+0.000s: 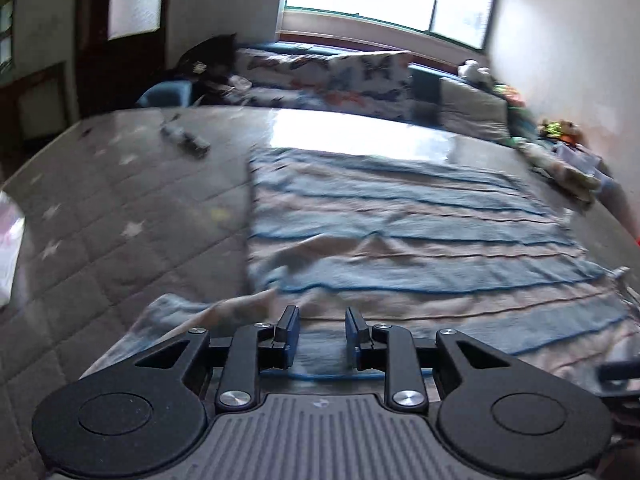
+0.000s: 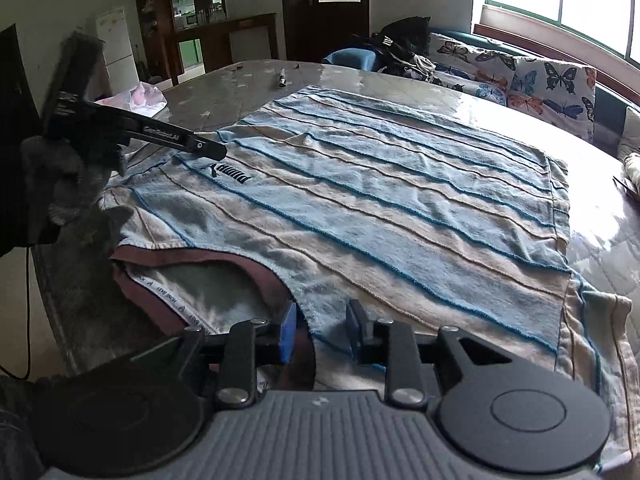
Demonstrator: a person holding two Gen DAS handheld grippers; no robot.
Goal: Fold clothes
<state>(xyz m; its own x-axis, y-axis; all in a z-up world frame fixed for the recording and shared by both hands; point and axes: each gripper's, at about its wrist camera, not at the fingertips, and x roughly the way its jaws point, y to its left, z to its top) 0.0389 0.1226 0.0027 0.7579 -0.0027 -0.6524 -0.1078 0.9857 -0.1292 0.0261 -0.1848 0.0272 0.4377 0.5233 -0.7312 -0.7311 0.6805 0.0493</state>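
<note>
A blue and white striped shirt (image 2: 360, 208) with a dark red collar (image 2: 224, 264) lies spread flat on a grey quilted table (image 2: 600, 240). It also shows in the left wrist view (image 1: 400, 232), where a sleeve is bunched at the near left (image 1: 208, 312). My right gripper (image 2: 322, 334) is open, its fingers straddling the shirt's edge beside the collar. My left gripper (image 1: 322, 334) is open just above the shirt's near edge. In the right wrist view the left gripper (image 2: 212, 150) reaches over the shirt's far left shoulder.
A pen (image 2: 281, 78) and small bits lie at the table's far side. A pink plastic bag (image 2: 136, 98) sits at the far left corner. A butterfly-print sofa (image 2: 540, 80) with dark clothes (image 2: 400, 46) runs under the window behind.
</note>
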